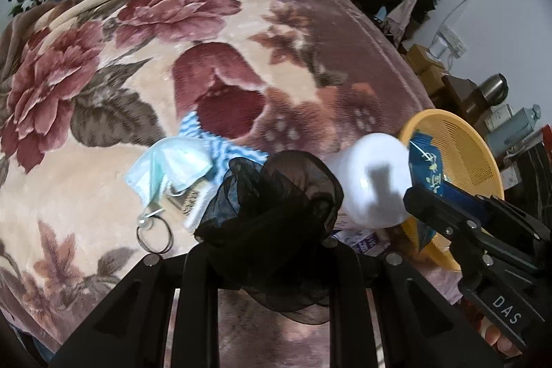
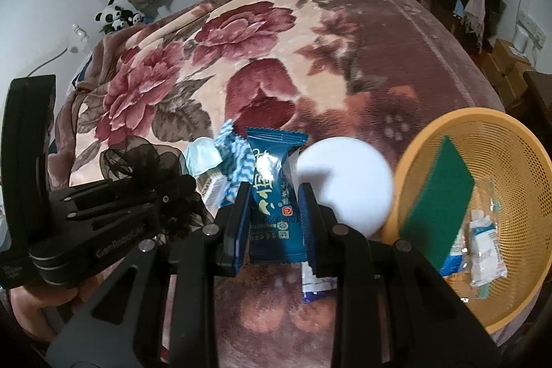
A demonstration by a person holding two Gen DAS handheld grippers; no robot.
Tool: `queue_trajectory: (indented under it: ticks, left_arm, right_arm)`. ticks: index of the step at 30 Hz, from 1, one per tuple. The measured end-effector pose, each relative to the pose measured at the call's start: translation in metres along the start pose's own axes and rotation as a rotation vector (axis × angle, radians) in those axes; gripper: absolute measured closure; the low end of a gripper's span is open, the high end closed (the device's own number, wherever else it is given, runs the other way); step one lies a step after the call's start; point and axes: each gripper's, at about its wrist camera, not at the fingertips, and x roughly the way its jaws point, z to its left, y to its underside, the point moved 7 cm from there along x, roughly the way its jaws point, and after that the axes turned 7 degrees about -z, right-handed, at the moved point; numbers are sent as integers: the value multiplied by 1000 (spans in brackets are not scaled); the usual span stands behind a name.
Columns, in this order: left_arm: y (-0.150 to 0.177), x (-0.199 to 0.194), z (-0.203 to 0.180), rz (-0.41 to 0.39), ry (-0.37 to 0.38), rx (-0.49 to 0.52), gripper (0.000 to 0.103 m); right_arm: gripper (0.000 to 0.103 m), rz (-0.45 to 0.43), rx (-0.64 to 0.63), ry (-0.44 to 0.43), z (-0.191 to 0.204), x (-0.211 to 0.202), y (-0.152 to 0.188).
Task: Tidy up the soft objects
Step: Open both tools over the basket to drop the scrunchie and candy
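I am holding the left hand-held gripper (image 1: 269,230) nearly closed, its jaws pinching a sheer black gauze scrunchie (image 1: 272,195) above the floral blanket (image 1: 103,75) on the bed. Just to its left a pale blue face mask (image 1: 169,168) is lying over a blue-and-white zigzag cloth (image 1: 214,143), with a black hair ring (image 1: 153,237) nearer me. Just to its right, the white round object (image 2: 345,181) is sitting beside the right hand-held gripper (image 2: 276,206), whose jaws are clamping a blue snack packet (image 2: 272,175) printed with Chinese characters I cannot read clearly. "DAS" is showing on that gripper's body from the left view; "GenRobot.AI" is showing on the left one from the right view. Right of the right hand-held gripper, an orange mesh basket (image 2: 517,161) is holding a green sponge (image 2: 438,206) and small white sachets (image 2: 483,250). Far beyond, a bag is reading "MART".
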Motion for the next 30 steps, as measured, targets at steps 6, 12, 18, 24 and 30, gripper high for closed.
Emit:
queue_trajectory:
  ticks: [6, 12, 18, 24, 30]
  left_arm:
    - [-4, -2, -32, -7, 24, 38, 83]
    - [-2, -2, -59, 0, 49, 69, 83]
    - [-4, -3, -86, 1, 88, 95, 83]
    - [-8, 1, -115, 8, 139, 115, 83]
    - [-13, 12, -153, 20, 192, 134, 83]
  right_arm:
    - [75, -18, 23, 17, -20, -13, -1]
    - [75, -35, 58, 40, -43, -26, 0]
    - [75, -50, 80, 62, -62, -38, 0]
    - [75, -55, 94, 87, -81, -47, 2]
    - [75, -64, 144, 130, -117, -58, 3]
